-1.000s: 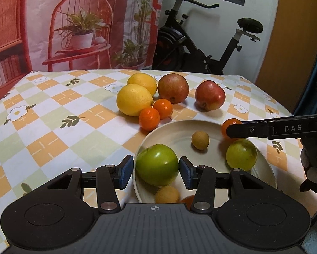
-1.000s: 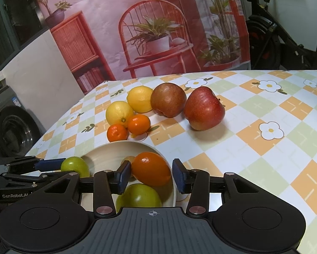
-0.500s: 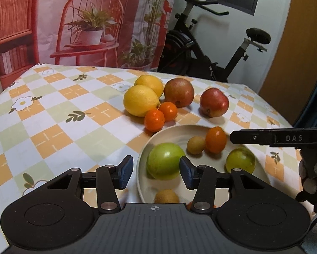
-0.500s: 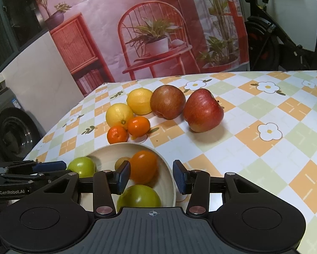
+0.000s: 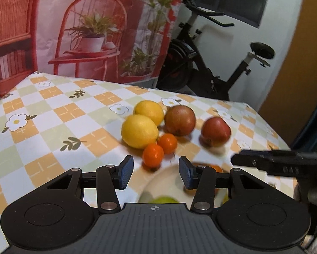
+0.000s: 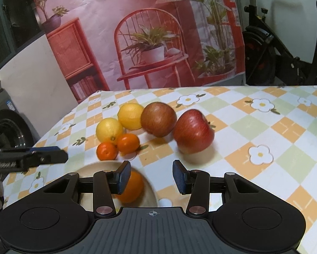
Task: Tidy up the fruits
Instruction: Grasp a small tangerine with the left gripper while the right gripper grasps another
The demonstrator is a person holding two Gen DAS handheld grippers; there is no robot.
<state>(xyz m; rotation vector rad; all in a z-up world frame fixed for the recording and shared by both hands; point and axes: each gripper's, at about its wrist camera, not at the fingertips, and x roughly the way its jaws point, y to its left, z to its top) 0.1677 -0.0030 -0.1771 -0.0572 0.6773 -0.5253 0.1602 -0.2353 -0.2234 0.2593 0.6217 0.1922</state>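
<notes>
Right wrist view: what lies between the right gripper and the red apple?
Only bare tablecloth separates the right gripper from the red apple, seen in the right wrist view.

The tabletop (image 6: 285, 114), under a checked flower-print cloth, carries two lemons (image 6: 109, 130), two small oranges (image 6: 128, 143), a brownish apple (image 6: 158, 119), a red apple (image 6: 193, 134) and a pale bowl (image 6: 95, 167) nearer the camera.

Glossy red apple (image 6: 193, 131) on a smooth patterned tablecloth (image 6: 285, 127).

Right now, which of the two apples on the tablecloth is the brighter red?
The red apple standing alone at the right end of the fruit group; the duller, brownish-green apple beside it sits against a lemon.
</notes>
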